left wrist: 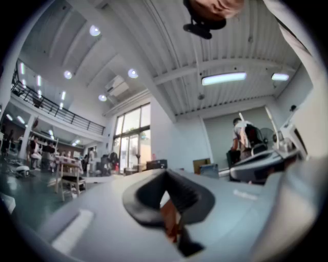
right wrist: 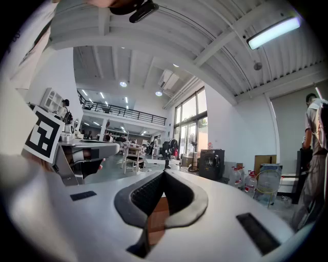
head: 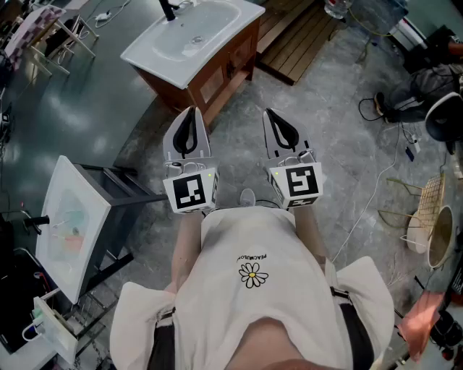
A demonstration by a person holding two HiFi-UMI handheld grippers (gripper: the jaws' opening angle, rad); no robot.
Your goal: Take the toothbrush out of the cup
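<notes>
No toothbrush or cup shows in any view. In the head view I hold both grippers side by side in front of my chest, over the grey floor. The left gripper (head: 190, 113) and the right gripper (head: 268, 113) both have their jaws together with nothing in them. They point toward a white sink basin (head: 189, 32) with a black faucet (head: 168, 10) on a wooden cabinet. In the left gripper view the left gripper (left wrist: 165, 174) shows closed dark pads, and so does the right gripper (right wrist: 164, 176) in its own view.
A wooden pallet (head: 300, 36) lies beyond the sink. A white tilted panel on a dark frame (head: 72, 224) stands at my left. Cables (head: 376, 108) and a wicker basket (head: 434, 224) lie at the right. A person (right wrist: 315, 133) stands far right in the hall.
</notes>
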